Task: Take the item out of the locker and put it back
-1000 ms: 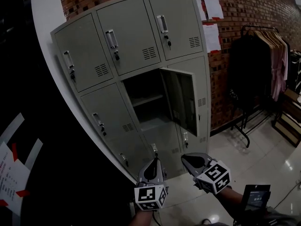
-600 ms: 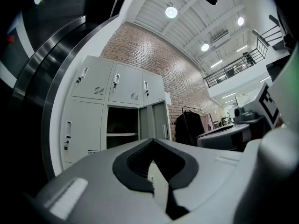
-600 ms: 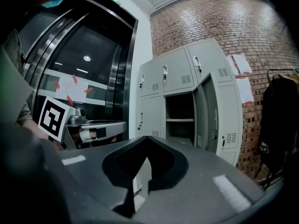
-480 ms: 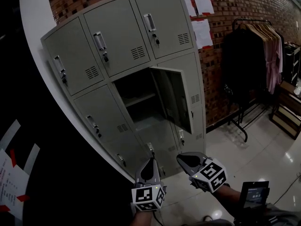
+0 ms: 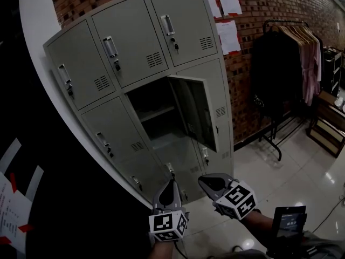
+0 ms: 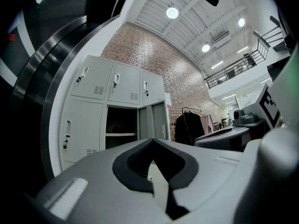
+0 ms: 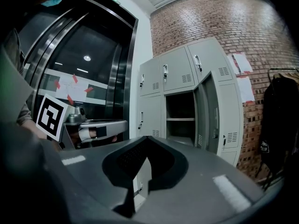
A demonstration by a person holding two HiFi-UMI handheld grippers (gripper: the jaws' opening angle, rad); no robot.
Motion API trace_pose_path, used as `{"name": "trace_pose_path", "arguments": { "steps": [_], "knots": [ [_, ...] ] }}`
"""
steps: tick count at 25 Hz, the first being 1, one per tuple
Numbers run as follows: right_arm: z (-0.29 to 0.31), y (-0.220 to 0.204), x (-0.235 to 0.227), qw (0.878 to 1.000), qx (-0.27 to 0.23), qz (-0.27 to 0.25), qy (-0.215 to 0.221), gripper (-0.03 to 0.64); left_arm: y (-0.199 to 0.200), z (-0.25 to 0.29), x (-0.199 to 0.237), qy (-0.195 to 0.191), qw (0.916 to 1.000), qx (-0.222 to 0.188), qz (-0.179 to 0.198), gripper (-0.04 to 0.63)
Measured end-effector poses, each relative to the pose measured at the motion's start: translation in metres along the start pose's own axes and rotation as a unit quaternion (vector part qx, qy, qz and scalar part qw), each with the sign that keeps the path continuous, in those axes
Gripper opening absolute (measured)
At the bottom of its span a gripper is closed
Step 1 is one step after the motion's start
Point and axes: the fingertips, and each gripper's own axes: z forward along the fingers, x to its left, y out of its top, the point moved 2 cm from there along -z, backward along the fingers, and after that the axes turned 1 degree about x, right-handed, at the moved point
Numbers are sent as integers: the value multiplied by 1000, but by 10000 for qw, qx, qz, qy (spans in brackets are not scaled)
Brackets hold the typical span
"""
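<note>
While both grippers hang low in front of the locker (image 5: pixel 135 47), well apart from it, neither holds anything: the left gripper (image 5: pixel 171 184) has its jaws pressed together on nothing, and so does the right gripper (image 5: pixel 203 181). 1 compartment (image 5: pixel 152 99) stands open, its door (image 5: pixel 195 112) swung out to the right and a shelf (image 5: pixel 156 114) across the inside. The item is presumably in there, but the interior is too dark to be sure; the left gripper view hints at a dim shape above the shelf. Reaching in with jaws closed would shove the item deeper rather than take it, and the right gripper could clip the door's edge and swing it shut.
</note>
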Motion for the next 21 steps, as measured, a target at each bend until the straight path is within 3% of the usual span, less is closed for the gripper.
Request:
{"name": "trace_pose_path", "arguments": {
  "steps": [21],
  "knots": [
    [-3, 13, 6, 9999, -90, -122, 59, 3, 7, -5, -4, -23, 10000, -47, -10, 0]
  ]
}}
